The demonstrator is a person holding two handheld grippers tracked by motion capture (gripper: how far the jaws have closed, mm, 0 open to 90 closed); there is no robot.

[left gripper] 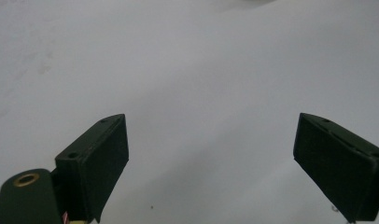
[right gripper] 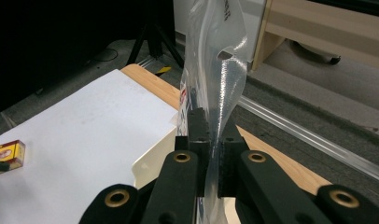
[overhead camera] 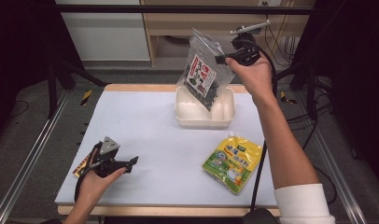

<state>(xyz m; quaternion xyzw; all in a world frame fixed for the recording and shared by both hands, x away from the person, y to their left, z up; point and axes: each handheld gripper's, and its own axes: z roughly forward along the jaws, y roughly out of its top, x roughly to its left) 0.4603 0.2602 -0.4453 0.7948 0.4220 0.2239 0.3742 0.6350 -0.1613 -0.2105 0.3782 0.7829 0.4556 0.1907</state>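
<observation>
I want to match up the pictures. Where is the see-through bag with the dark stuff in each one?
High view: the clear bag hangs top middle, above the white tub, pinched by the right hand-held gripper.
Left gripper view: I can't find the bag here; I see open jaws over the white table.
Right gripper view: the bag rises at centre, clamped between the jaws.
Shared landmark: the white table.

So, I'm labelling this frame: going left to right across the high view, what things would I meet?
Small box at the table's left edge → left tongs → clear snack bag held up by the right tongs → yellow pouch.
</observation>
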